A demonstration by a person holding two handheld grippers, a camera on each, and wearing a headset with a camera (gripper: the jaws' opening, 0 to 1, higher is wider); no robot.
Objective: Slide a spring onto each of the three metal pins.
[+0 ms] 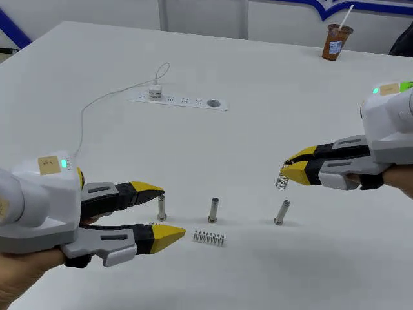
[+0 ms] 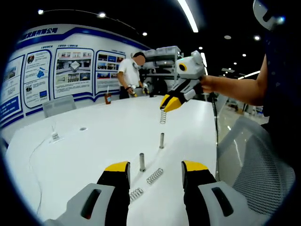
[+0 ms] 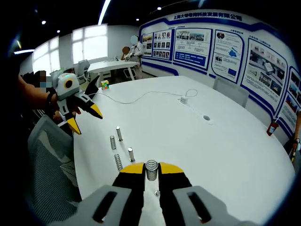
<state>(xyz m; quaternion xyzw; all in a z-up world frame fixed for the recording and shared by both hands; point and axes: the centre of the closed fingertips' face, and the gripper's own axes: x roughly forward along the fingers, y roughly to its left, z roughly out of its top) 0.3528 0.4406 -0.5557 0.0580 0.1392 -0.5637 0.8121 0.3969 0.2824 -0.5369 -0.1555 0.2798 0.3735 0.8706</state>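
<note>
Pin count: three. The left pin, middle pin and right pin stand in a row on the white table, and none carries a spring.

Spring count: three. The right gripper has its jaws closed down on the held spring. This spring hangs from the jaw tips above the right pin without touching it. The right gripper view shows it clamped between the yellow tips. The first loose spring lies flat just in front of the middle pin. The second loose spring lies flat near the left pin, close to the left gripper's jaws.

The left gripper holds its jaws wide apart and grips nothing. In the head view the left pin shows in the gap between its tips.

One power strip and one drink cup sit on the far part of the table.
</note>
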